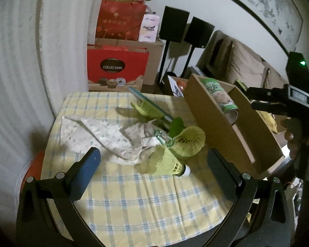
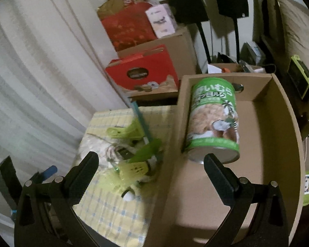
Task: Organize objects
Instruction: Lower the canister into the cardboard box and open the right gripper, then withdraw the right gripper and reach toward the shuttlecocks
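Observation:
A pile lies on the yellow checked tablecloth (image 1: 134,201): a crumpled patterned cloth (image 1: 105,138), two yellow-green shuttlecocks (image 1: 187,142), green clips (image 1: 148,109) and a teal stick (image 1: 150,105). My left gripper (image 1: 154,170) is open and empty, low over the cloth just in front of the pile. A green can (image 2: 214,119) lies on its side in the cardboard box (image 2: 282,111). My right gripper (image 2: 152,177) is open and empty, above the box's left wall, the can just beyond its right finger. The pile also shows in the right wrist view (image 2: 134,156).
Red gift boxes (image 1: 117,68) and brown cartons (image 1: 154,61) are stacked behind the table by a white curtain (image 1: 20,72). Two black speakers on stands (image 1: 187,28) and a sofa (image 1: 247,61) stand at the back right. An orange object (image 1: 35,166) sits left of the table.

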`<state>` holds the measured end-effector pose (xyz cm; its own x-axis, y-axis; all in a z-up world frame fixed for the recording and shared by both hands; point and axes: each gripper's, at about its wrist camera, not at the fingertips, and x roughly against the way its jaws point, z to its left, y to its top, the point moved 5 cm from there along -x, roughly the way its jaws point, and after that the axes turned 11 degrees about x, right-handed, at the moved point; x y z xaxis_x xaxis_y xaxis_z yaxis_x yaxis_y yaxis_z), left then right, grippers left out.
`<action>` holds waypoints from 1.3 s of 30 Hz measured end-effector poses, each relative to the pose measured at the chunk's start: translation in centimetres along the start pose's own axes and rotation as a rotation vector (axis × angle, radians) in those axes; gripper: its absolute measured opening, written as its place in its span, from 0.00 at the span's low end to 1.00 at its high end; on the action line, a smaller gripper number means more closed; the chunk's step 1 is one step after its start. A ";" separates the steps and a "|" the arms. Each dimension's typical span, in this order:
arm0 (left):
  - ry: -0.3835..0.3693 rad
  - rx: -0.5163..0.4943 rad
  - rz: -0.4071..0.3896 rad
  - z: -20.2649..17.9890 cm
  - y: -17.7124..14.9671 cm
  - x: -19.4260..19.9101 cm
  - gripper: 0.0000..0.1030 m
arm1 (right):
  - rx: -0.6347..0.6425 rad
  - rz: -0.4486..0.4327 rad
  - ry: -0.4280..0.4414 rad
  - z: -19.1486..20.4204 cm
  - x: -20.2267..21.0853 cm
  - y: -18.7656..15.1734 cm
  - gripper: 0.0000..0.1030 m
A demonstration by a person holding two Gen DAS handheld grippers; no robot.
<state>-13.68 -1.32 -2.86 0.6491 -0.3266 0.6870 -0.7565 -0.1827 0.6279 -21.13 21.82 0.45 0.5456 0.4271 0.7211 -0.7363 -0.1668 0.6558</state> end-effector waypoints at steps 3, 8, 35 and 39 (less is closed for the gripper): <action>-0.015 0.011 0.026 0.4 -0.6 -0.2 1.00 | 0.028 -0.008 0.006 1.5 0.1 -0.8 1.00; -0.019 0.027 0.056 0.9 -1.9 -0.7 1.00 | 0.041 0.014 0.055 3.6 -0.7 -2.3 1.00; 0.097 0.089 0.067 5.7 -3.0 -1.1 0.99 | 0.287 0.056 -0.028 10.7 -4.4 -7.7 0.98; 0.115 0.096 0.069 6.6 -3.0 -1.1 0.99 | 0.301 0.068 -0.051 11.1 -5.5 -7.9 0.98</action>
<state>-12.71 -6.51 -7.90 0.5957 -0.2345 0.7682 -0.8004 -0.2532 0.5434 -13.83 10.92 -6.23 0.5237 0.3622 0.7710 -0.6243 -0.4526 0.6367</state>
